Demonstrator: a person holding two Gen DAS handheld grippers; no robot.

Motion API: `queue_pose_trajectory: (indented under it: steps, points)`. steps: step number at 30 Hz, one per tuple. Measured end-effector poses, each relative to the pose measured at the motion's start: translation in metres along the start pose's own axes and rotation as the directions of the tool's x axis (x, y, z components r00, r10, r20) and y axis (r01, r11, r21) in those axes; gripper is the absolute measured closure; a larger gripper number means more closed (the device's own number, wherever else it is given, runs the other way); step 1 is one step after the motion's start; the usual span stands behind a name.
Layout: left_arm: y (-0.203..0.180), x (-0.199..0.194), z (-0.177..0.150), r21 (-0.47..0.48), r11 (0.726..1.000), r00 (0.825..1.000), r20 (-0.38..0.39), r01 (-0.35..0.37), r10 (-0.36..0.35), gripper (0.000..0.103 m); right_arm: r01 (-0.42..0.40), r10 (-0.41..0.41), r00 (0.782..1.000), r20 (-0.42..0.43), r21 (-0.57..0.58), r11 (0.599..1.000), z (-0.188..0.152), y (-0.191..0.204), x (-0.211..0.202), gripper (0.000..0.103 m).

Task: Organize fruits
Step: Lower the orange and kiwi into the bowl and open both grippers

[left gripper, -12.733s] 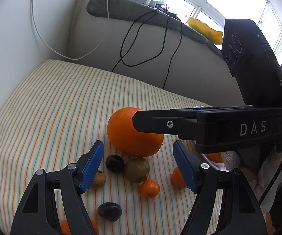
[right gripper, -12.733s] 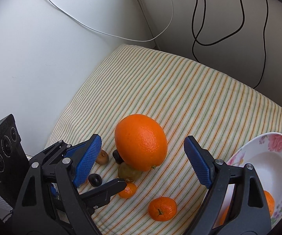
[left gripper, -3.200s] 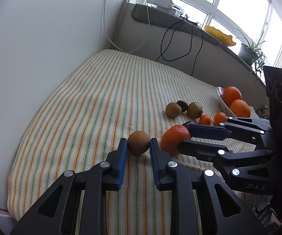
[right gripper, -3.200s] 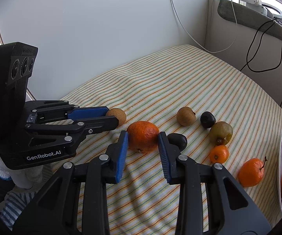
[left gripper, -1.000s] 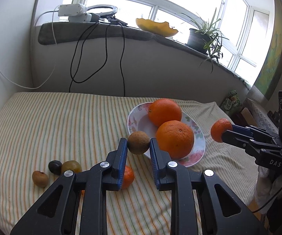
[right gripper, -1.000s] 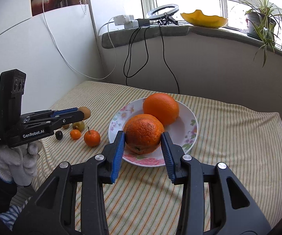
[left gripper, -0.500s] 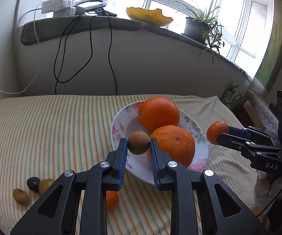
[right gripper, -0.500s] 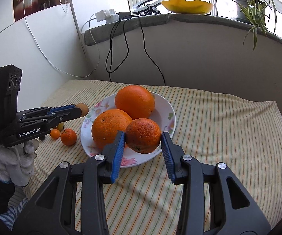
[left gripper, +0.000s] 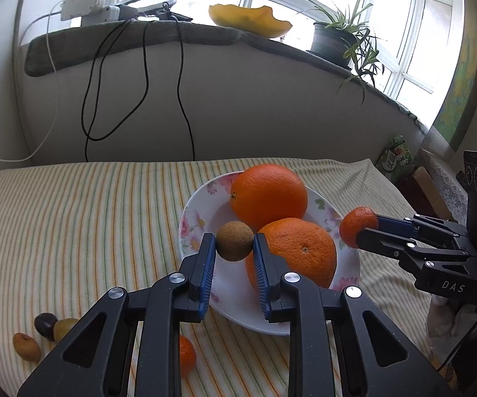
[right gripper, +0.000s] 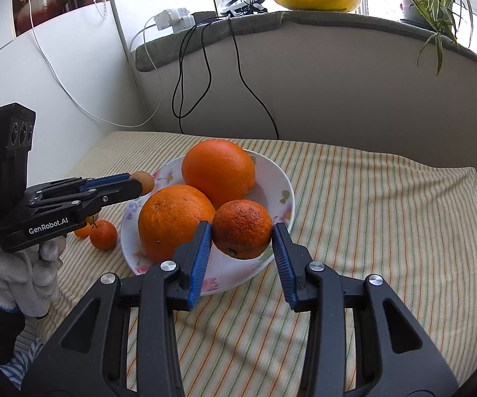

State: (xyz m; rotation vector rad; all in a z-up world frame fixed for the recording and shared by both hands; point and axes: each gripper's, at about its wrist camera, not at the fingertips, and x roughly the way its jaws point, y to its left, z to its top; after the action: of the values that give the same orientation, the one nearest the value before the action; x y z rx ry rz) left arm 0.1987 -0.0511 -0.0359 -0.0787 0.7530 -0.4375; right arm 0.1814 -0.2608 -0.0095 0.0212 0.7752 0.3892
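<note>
Striped cloth (left gripper: 72, 218), floral bowl (left gripper: 192, 211), brown fruit (left gripper: 234, 241) in left jaws.

Floral white bowl (left gripper: 202, 223) on striped cloth, two large oranges (left gripper: 269, 195) inside, touching. Small brown round fruit (left gripper: 234, 240) held above bowl's left rim. Mottled tangerine (right gripper: 242, 229) held above near rim. Small fruits (left gripper: 44, 325) loose left of bowl.

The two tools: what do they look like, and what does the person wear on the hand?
Both tools are black, with angular linked arms, silver rivets and ribbed blue pads. The left tool reads "GenRobot.AI", the right tool "DAS". Each carries a black block with three round lenses. The left hand wears a white knit glove with a blue-edged cuff.
</note>
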Motion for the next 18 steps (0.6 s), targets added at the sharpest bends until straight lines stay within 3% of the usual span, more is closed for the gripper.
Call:
queue_pose_trajectory:
  steps: [18]
  points:
    - [-0.0046,-0.0028,0.0037,0.008,1.000,1.000,0.011,-0.008,0.007,0.081,-0.004,0.004,1.000,-0.010,0.001,1.000,-0.0012,0.0013,0.0037,0.062]
